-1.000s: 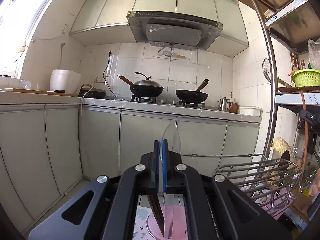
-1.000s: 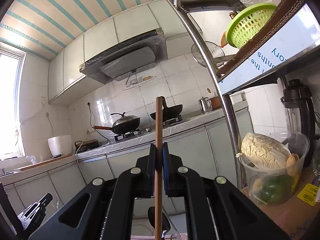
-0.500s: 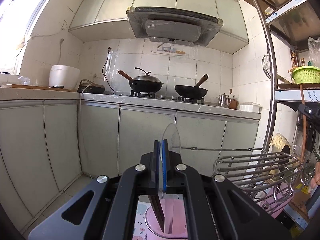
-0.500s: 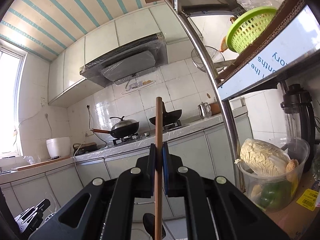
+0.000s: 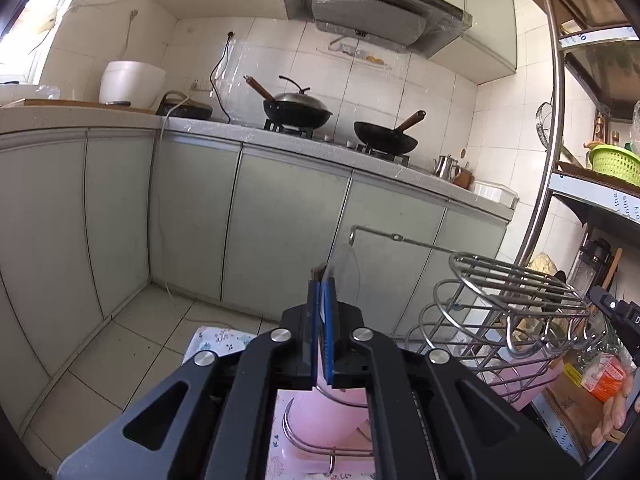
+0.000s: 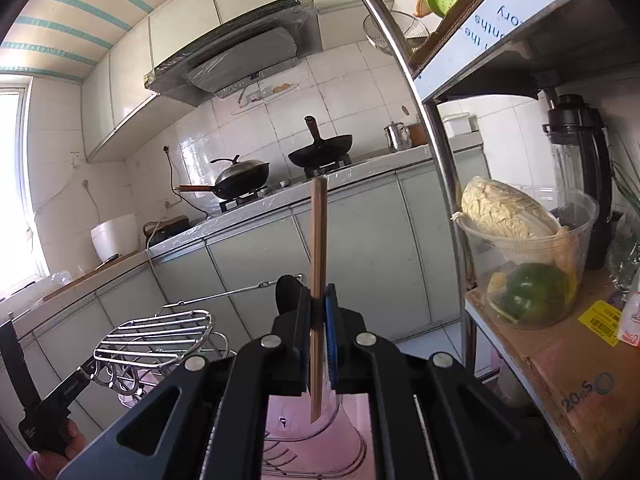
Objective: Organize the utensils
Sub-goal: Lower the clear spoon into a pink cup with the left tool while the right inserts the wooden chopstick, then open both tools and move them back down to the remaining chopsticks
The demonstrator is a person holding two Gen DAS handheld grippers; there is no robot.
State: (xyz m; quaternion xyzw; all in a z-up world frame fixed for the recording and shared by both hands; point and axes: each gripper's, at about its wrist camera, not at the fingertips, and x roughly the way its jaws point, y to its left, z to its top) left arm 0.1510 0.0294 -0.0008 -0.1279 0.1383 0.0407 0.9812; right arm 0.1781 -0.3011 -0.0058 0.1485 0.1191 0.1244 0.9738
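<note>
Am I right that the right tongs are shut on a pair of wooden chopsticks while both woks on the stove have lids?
Not quite. The right tongs do grip the chopsticks, but the right wrist view shows only one wok with a lid; the other wok is uncovered.

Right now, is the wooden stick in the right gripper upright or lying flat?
Upright. The wooden stick stands nearly vertical, clamped between the shut right gripper, its top high above and its lower end hanging over the pink holder.
</note>
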